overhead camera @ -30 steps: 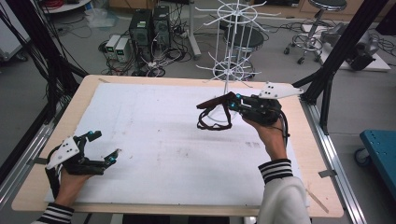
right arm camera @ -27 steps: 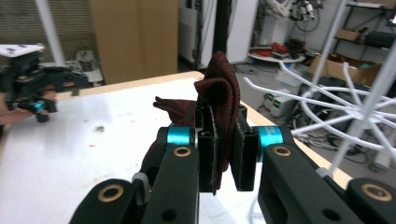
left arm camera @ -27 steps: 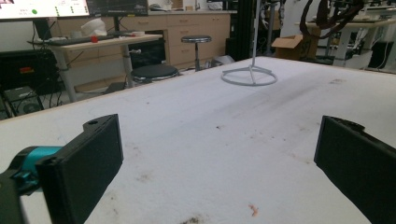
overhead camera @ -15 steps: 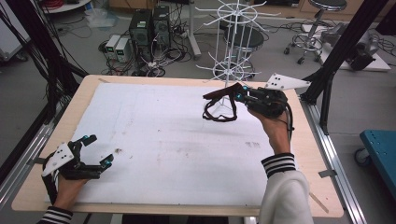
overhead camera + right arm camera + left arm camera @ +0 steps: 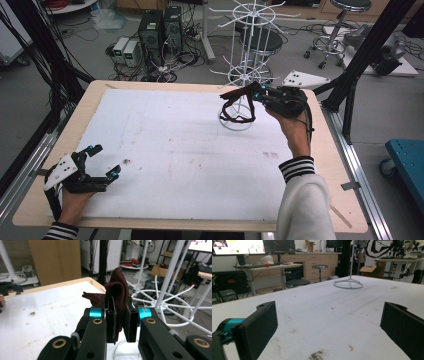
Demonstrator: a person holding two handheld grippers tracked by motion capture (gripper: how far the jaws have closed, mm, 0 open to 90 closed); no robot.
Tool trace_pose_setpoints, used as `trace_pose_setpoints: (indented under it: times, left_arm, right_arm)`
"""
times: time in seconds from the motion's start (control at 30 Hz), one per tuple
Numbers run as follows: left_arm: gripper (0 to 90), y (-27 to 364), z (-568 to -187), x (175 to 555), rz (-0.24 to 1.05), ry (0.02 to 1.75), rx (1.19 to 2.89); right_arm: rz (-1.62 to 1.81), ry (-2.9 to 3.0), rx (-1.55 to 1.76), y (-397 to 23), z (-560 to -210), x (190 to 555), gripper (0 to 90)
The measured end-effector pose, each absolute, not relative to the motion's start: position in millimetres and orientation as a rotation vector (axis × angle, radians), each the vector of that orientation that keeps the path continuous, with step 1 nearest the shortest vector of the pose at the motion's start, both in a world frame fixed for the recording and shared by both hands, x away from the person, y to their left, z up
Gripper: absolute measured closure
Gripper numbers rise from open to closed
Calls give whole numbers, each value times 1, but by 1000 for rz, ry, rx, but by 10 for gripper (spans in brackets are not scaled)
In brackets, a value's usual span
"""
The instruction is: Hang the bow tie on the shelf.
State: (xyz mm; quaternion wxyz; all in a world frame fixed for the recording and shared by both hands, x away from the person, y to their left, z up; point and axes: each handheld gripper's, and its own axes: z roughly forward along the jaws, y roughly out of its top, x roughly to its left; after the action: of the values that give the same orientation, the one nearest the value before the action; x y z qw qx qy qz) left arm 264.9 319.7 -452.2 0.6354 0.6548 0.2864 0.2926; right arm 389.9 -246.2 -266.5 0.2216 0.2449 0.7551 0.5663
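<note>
The work in hand is hanging a dark red fabric band (image 5: 236, 105) on the white wire rack (image 5: 248, 47) at the far edge of the table (image 5: 330, 165).

1. Right gripper (image 5: 254, 93): its 2 jaws are clamped on a fold of the band. In the right gripper view the cloth (image 5: 117, 290) is pinched between the black pads and bunches up above them. In the high view the rest of the band hangs as a loop below the jaws, clear of the white table cover and in front of the rack's ring base (image 5: 236, 123).

2. Left gripper (image 5: 102, 162): it rests near the person's end of the table, well apart from the rack. Its jaws stand wide apart with nothing between them, as the left gripper view confirms.

3. Progress: the band is picked up and carried to the rack, so the pick phase appears complete. The band is not yet on any arm of the rack; the wire arms (image 5: 175, 300) pass just beside the gripper in the right gripper view.

4. Remaining, as a judgement: raise the loop over 1 arm tip, slide it on, release, withdraw.
</note>
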Motion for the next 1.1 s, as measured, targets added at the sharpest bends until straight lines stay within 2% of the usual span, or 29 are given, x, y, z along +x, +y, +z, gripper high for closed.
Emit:
trace_pose_setpoints:
  times: [0.73, 0.9, 0.97, 1.03, 1.1]
  left_arm:
    - [17, 321, -453, 263, 682, 648, 1471]
    - [17, 321, -453, 263, 680, 651, 1464]
    - [17, 321, -453, 263, 681, 649, 1465]
    - [17, 321, -453, 263, 682, 648, 1467]
    - [17, 321, -453, 263, 682, 649, 1464]
  right_arm:
    - [1392, 2125, 755, -231, -268, 412, 810]
    - [1405, 2085, 775, -233, -268, 412, 680]
    - [1408, 2056, 785, -233, -267, 410, 562]
    - [1419, 2045, 804, -235, -266, 408, 482]
    - [1434, 2032, 804, -235, -265, 406, 354]
